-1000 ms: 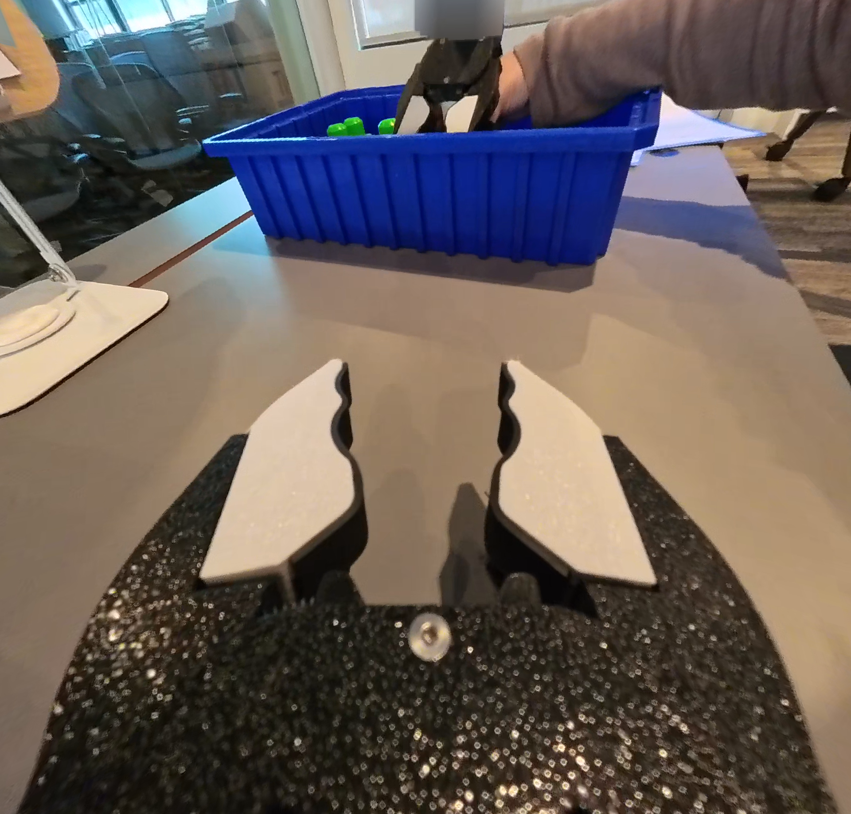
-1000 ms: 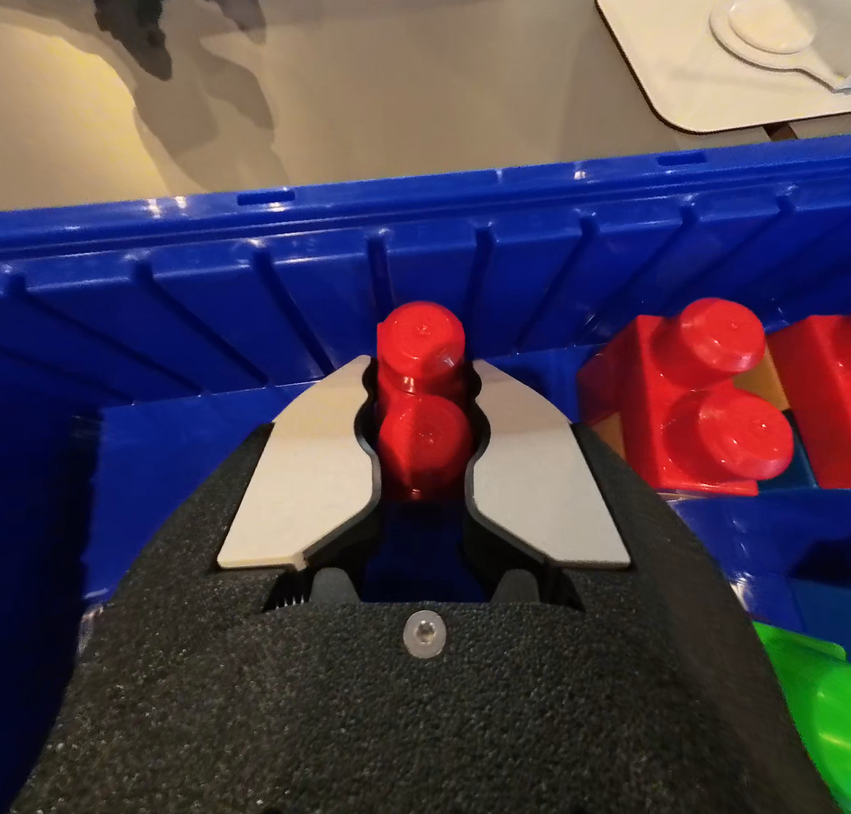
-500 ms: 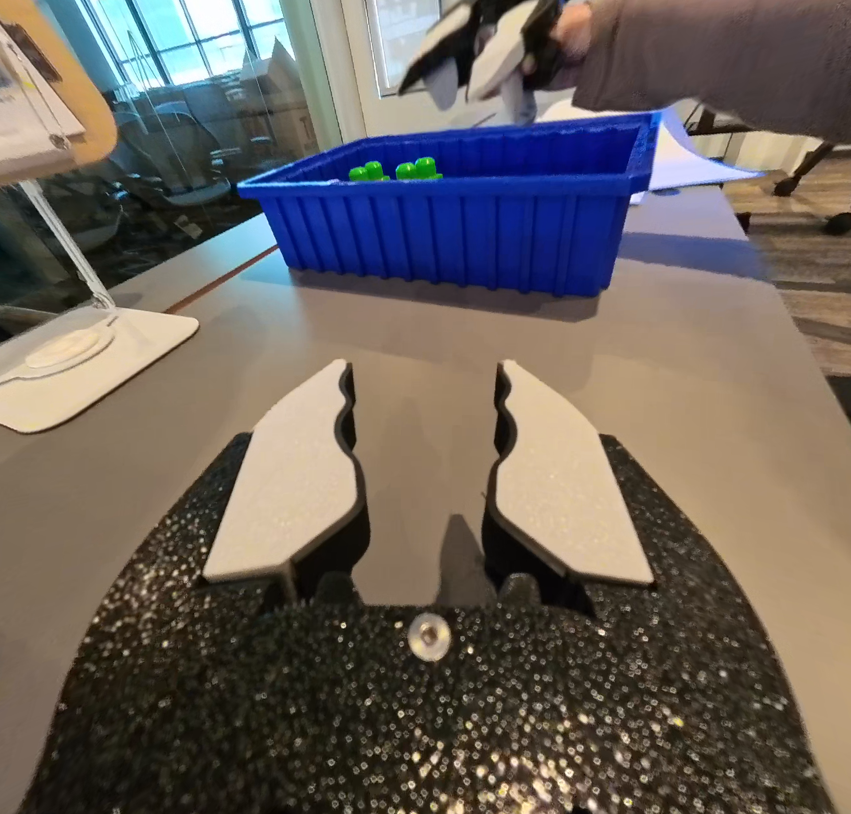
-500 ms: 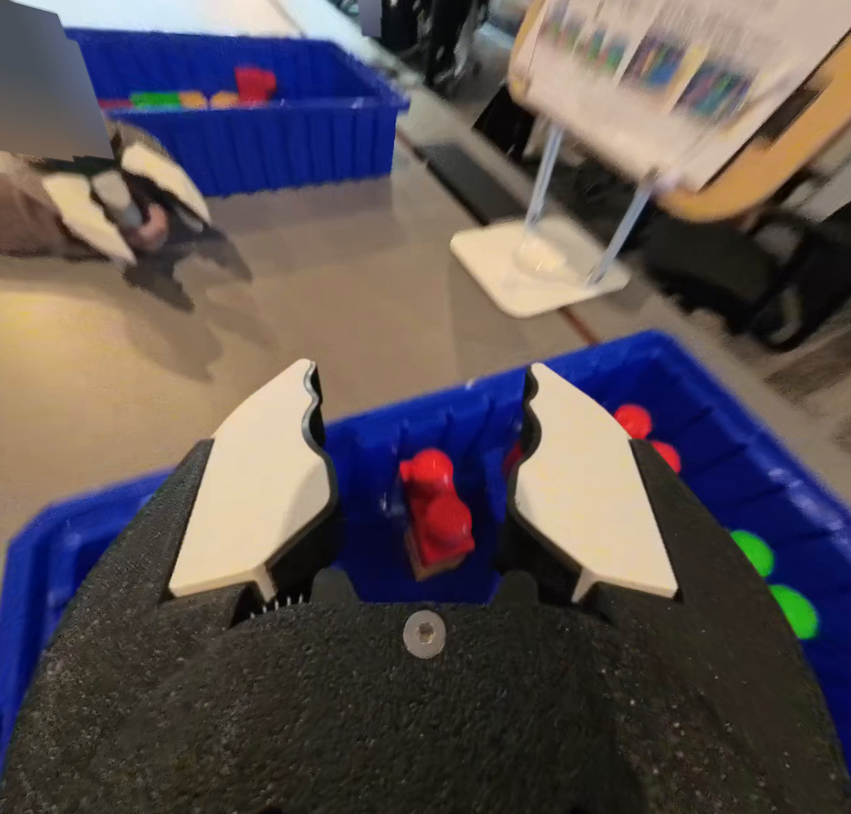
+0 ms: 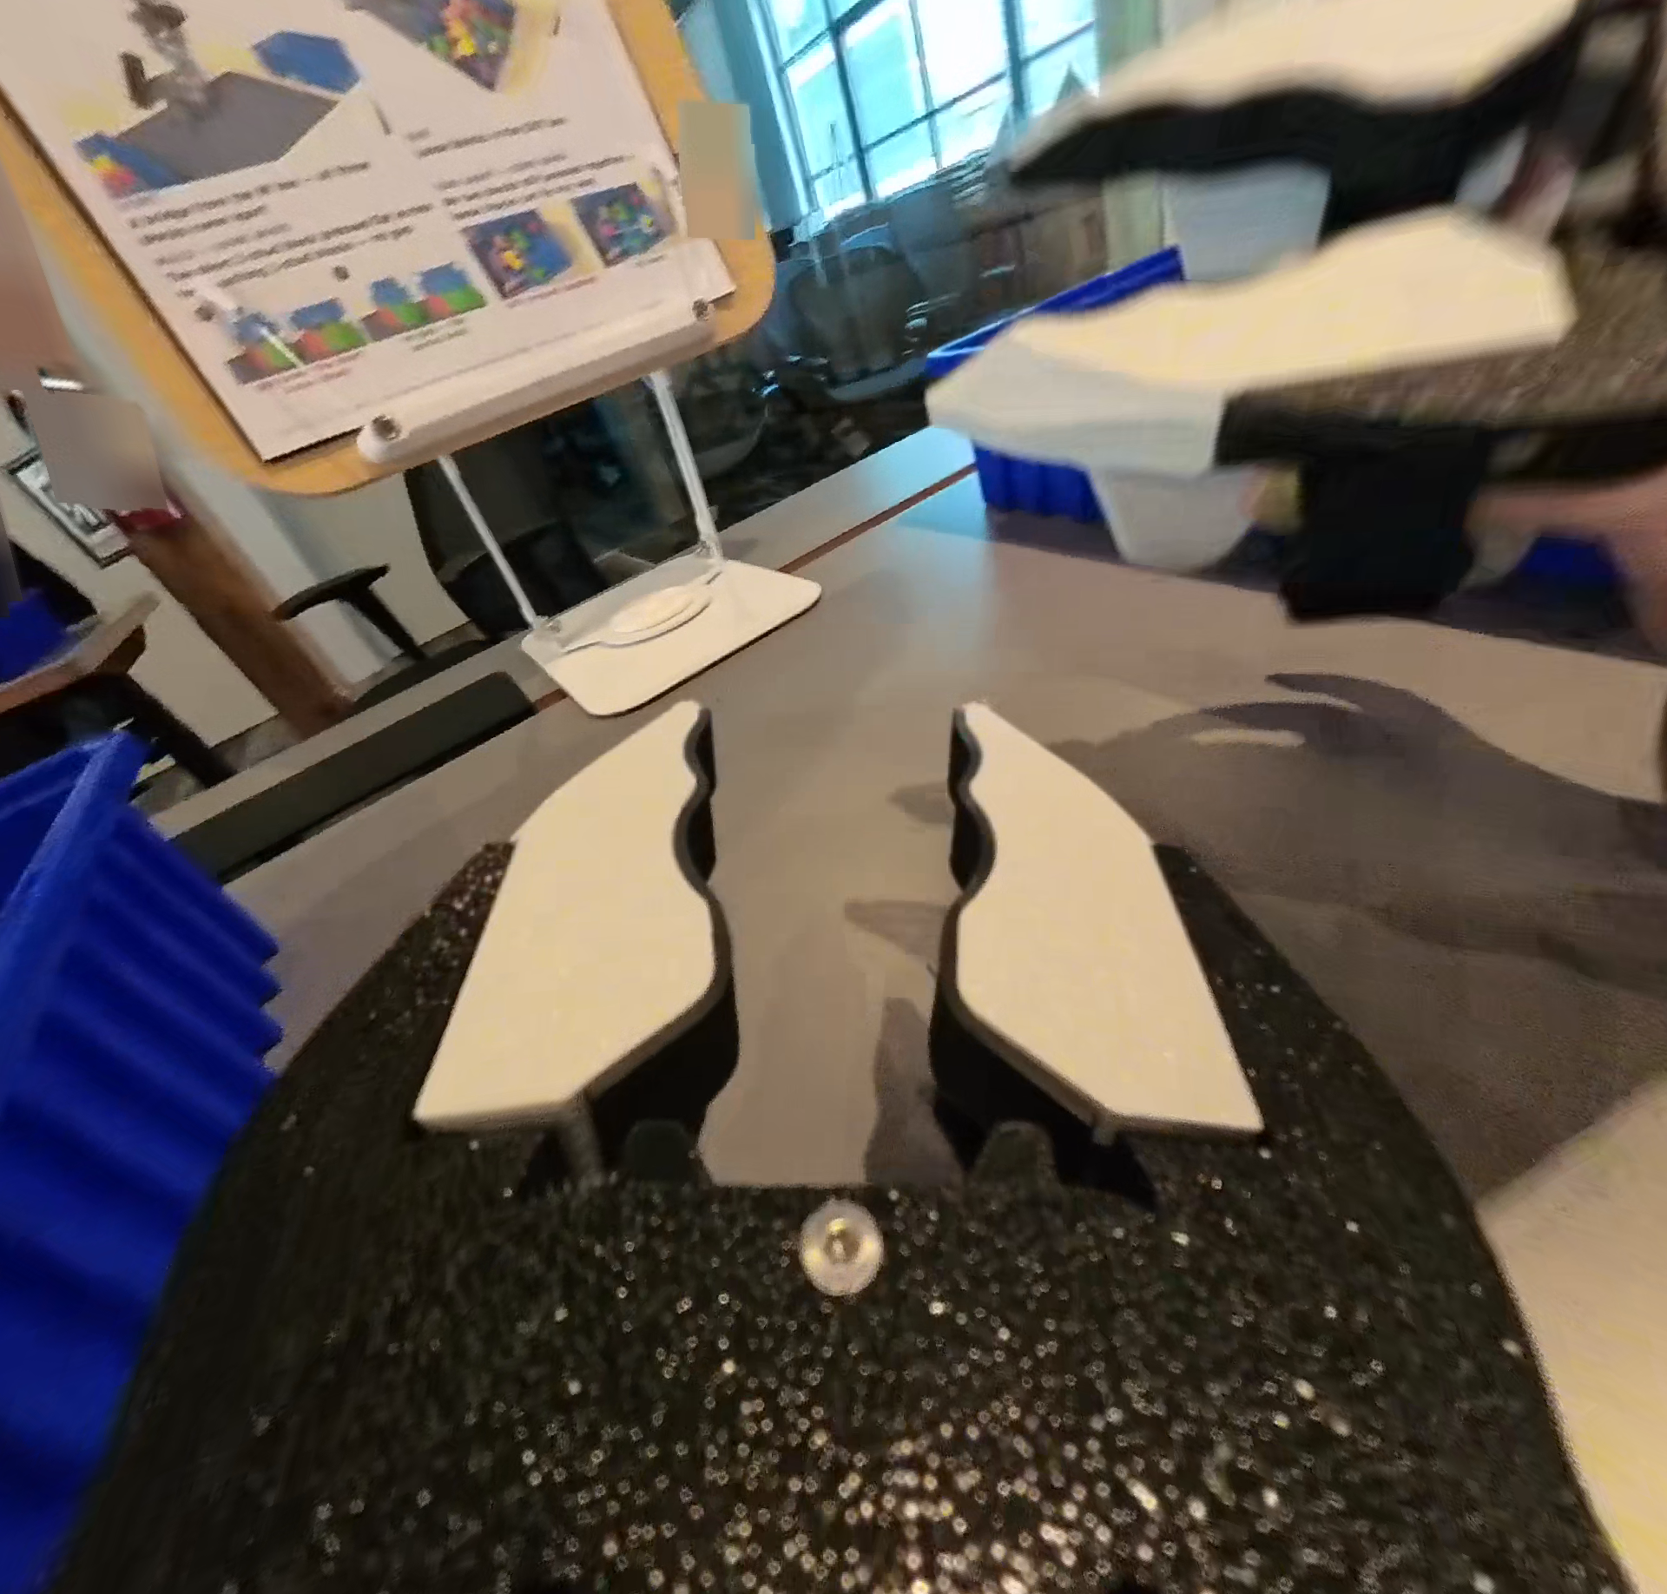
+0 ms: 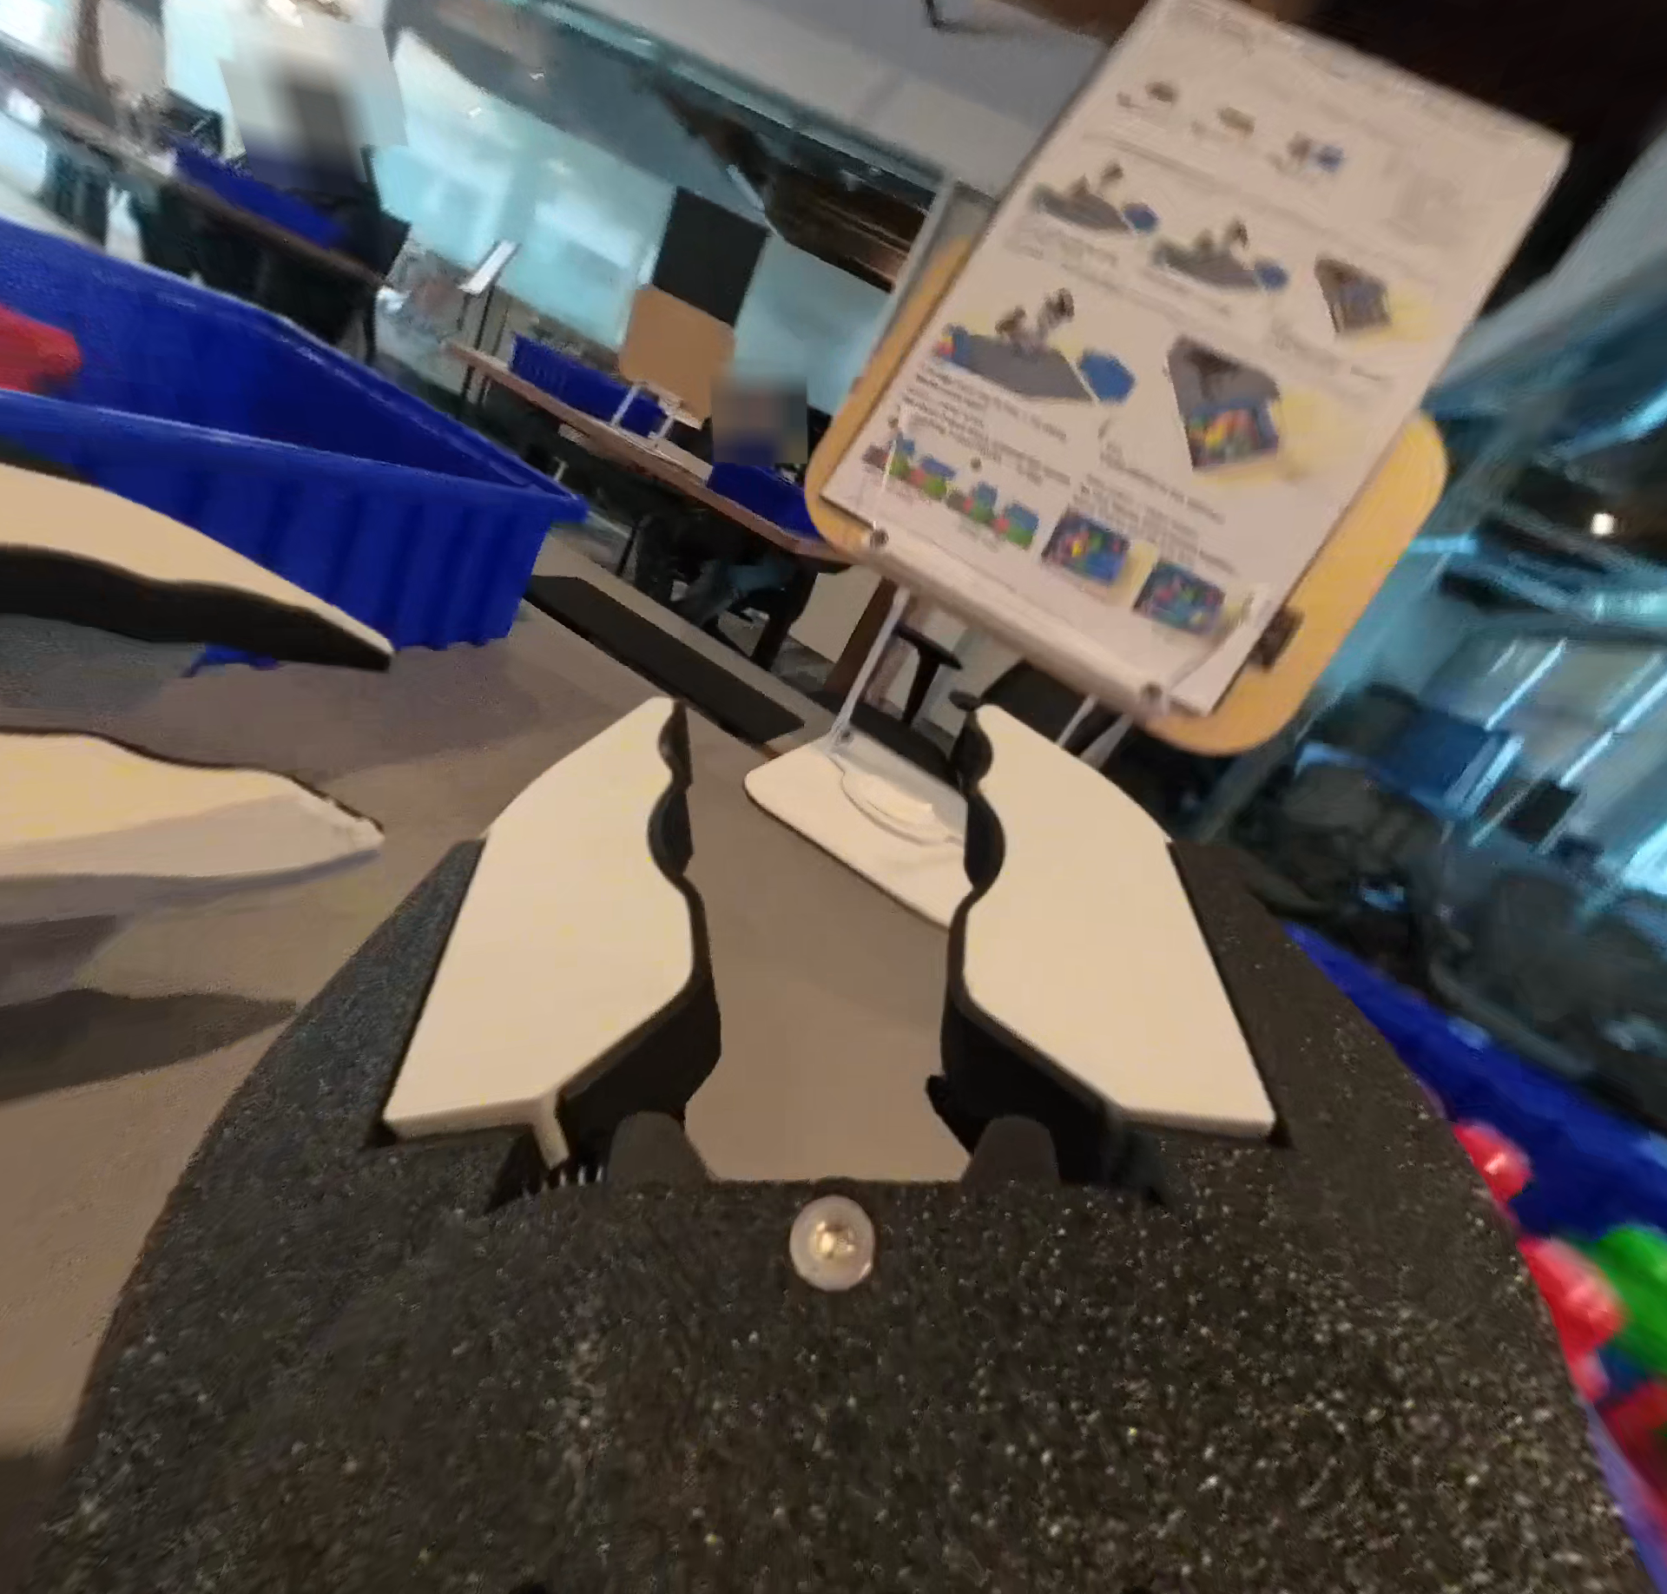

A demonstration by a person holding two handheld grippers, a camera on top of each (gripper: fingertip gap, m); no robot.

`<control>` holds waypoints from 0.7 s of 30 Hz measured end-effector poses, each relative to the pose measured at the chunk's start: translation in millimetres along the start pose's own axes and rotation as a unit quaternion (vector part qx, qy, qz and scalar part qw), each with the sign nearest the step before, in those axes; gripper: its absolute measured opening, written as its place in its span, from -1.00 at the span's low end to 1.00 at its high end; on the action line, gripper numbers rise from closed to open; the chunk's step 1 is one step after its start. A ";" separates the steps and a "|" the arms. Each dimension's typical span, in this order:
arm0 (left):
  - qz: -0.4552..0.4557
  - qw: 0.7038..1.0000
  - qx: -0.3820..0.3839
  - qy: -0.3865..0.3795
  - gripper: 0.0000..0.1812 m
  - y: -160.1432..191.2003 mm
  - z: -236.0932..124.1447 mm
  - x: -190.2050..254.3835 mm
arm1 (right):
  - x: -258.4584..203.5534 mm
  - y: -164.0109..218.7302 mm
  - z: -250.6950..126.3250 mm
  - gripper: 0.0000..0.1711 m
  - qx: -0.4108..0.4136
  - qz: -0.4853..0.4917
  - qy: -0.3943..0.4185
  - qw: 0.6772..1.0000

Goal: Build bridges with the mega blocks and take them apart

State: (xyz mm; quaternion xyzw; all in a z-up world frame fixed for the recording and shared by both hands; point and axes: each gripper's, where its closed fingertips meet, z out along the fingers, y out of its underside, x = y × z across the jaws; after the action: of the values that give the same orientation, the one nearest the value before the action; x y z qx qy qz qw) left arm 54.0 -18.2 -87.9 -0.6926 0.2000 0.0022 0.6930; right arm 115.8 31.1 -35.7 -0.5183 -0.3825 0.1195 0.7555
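Note:
My left gripper (image 5: 830, 721) is open and empty, low over the grey table (image 5: 992, 649). My right gripper (image 6: 825, 721) is open and empty too, raised over the table. It shows blurred and close at the upper right of the left wrist view (image 5: 979, 274). The left gripper shows at the left edge of the right wrist view (image 6: 383, 739). Red blocks (image 6: 1488, 1163) and green blocks (image 6: 1633, 1271) lie in a blue bin (image 6: 1443, 1055) at the lower right. A second blue bin (image 6: 361, 486) holds a red block (image 6: 27, 351).
A tilted instruction sign on a clear stand (image 5: 379, 180) rises from a white base (image 5: 686, 631) at the table's far edge; it also shows in the right wrist view (image 6: 1173, 378). A blue bin wall (image 5: 117, 1055) is close on my left gripper's left. Other tables and bins stand behind.
The right gripper opened, left the red block in the bin, rose out and swung over the table close to the left gripper. The left gripper turned left, toward the sign.

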 end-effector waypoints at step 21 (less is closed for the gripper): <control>-0.033 0.997 -0.019 -0.070 -0.71 -78.2 -105.4 -65.5 | -14.8 29.3 -7.4 -0.34 0.000 0.117 -0.057 0.991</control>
State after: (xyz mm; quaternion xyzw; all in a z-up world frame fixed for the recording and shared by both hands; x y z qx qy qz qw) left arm -13.2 -104.6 9.5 -0.7099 0.1279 0.0316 0.6919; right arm 117.3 30.2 -69.2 -0.5521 -0.3617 0.2366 0.7130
